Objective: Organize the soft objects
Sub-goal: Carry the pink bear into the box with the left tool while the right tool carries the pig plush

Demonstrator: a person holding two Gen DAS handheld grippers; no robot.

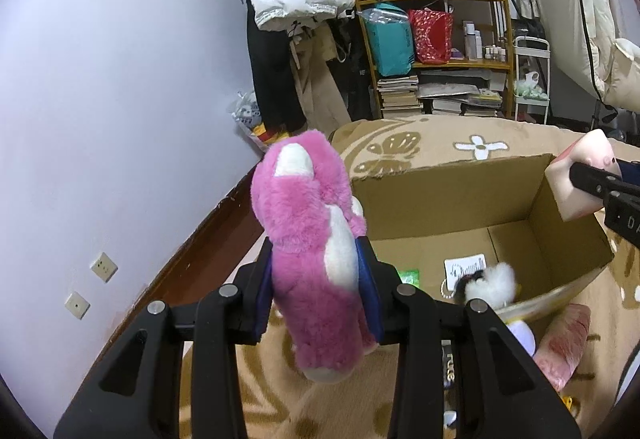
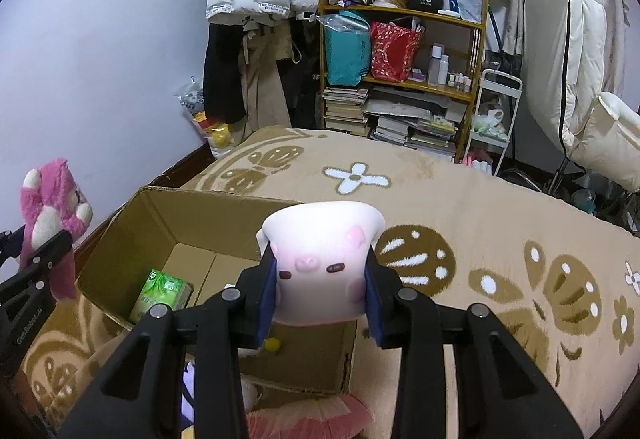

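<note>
A big tan blanket (image 2: 460,207) with brown and white flowers covers the bed. On it sits an open cardboard box (image 2: 160,227), the biggest thing to do with the job. In the right claw's view the box is near and to the left. In the left claw's view it is to the right and a bit farther away.

Some things already lie inside the box: a green pack (image 2: 160,295), a white fluffy toy (image 1: 492,281) and a paper card (image 1: 466,267). A pink frilly soft thing (image 2: 316,415) lies on the blanket just outside the near wall of the box.

The left claw (image 1: 318,271) is squeezed tight on a pink fluffy toy (image 1: 308,239). The toy is long and stands up and down between the blue pads, with its white-tipped end high up. It hangs over the blanket, just left of the box, not over the opening yet.

The right claw (image 2: 320,287) is clamped on a white squishy toy with a pig face (image 2: 320,251). The toy bulges out wide above the pads. It sits over the near right part of the box, so I think this hand is closer to dropping its toy in.

For the pink toy, the box lies to the right of the left claw. I think that hand has to go right, over the box wall, before it lets go.
</note>
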